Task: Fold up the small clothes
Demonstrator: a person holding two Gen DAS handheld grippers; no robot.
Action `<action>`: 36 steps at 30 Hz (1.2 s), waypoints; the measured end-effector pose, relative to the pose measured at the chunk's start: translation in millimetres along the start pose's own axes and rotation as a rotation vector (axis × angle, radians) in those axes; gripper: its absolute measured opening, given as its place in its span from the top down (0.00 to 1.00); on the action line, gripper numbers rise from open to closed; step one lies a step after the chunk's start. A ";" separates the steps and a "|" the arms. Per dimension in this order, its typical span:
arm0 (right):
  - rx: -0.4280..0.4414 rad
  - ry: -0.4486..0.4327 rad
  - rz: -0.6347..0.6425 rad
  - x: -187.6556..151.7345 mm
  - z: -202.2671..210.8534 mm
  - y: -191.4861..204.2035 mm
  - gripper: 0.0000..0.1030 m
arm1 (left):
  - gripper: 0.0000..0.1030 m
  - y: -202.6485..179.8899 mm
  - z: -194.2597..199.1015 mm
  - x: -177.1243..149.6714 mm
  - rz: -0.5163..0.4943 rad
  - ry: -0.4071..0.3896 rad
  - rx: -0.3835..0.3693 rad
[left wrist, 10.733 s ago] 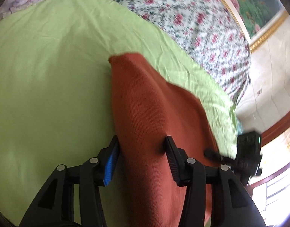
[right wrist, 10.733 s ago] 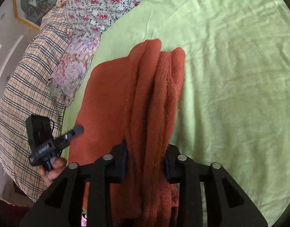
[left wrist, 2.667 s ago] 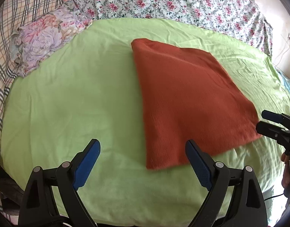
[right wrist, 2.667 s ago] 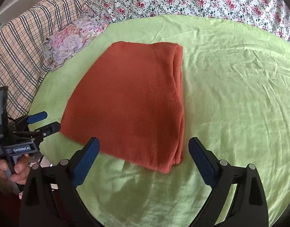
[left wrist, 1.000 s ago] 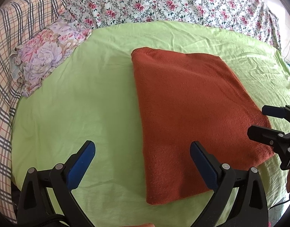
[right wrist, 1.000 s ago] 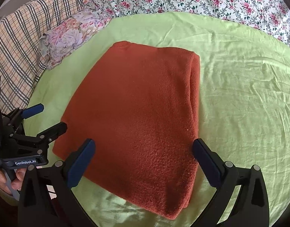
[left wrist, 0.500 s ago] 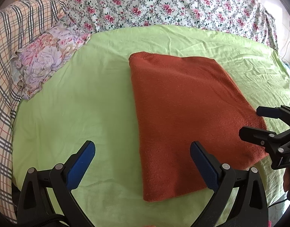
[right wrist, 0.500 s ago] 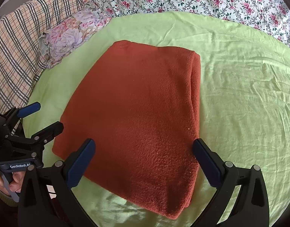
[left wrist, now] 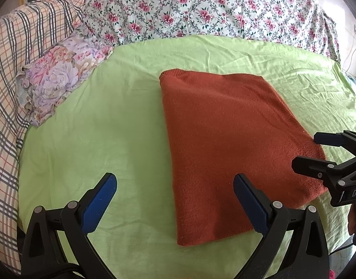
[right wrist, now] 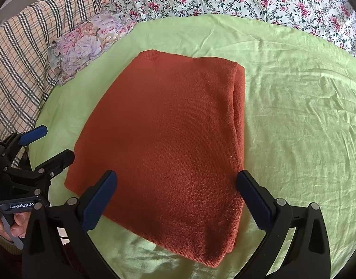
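A rust-orange knit garment (left wrist: 226,144) lies folded into a flat rectangle on the light green sheet (left wrist: 103,125). It also shows in the right wrist view (right wrist: 173,134), with its thick folded edge on the right. My left gripper (left wrist: 175,197) is open and empty, hovering over the garment's near left corner. It shows in the right wrist view (right wrist: 46,144) at the garment's left corner. My right gripper (right wrist: 176,195) is open and empty above the garment's near edge. It shows in the left wrist view (left wrist: 317,150) by the garment's right corner.
A floral pillow (left wrist: 59,76) lies at the far left of the green sheet. A checked blanket (left wrist: 22,39) sits behind it. A rose-print quilt (left wrist: 201,9) runs along the far side. The green sheet (right wrist: 301,125) extends to the right of the garment.
Both grippers let go of the garment, which now lies folded flat. Over the last second both open grippers hover with only slight drift.
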State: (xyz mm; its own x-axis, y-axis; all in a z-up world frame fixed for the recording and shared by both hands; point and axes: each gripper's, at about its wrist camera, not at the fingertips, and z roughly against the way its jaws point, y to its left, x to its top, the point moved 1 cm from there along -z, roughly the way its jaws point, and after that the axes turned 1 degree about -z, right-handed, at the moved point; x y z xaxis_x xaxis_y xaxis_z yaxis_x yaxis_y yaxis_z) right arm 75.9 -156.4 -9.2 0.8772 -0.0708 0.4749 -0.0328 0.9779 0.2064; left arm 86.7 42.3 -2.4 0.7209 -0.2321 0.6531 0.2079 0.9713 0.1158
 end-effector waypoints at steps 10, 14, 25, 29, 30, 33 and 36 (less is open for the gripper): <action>0.001 -0.001 -0.002 -0.6 0.6 0.4 0.01 | 0.02 0.6 0.2 -0.8 0.003 0.005 -0.009; 0.002 -0.001 0.000 -0.6 0.5 -0.5 0.01 | 0.02 -0.6 1.0 -1.8 0.004 0.005 -0.010; 0.002 -0.003 -0.001 -0.3 1.8 -1.2 0.01 | 0.02 -3.1 4.1 -2.3 0.010 0.003 -0.016; 0.002 -0.003 -0.003 -0.2 2.6 -1.0 0.01 | 0.02 -2.9 4.1 -2.1 0.008 0.002 -0.018; 0.001 -0.004 -0.003 -0.5 2.7 -0.4 0.01 | 0.02 -3.2 4.0 -2.1 0.008 0.002 -0.017; 0.001 -0.004 -0.004 -0.5 2.4 -0.6 0.01 | 0.02 -3.5 4.2 -2.3 0.009 0.002 -0.018; 0.000 -0.005 -0.006 0.3 3.9 -0.7 0.01 | 0.02 -3.3 4.1 -2.2 0.008 0.002 -0.019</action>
State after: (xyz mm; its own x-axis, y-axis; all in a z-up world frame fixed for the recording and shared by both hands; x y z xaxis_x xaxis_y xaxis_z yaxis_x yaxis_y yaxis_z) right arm 74.3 -157.9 -5.8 0.8750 -0.0777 0.4778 -0.0274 0.9775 0.2093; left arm 81.7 39.8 -1.2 0.7240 -0.2245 0.6522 0.2144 0.9719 0.0966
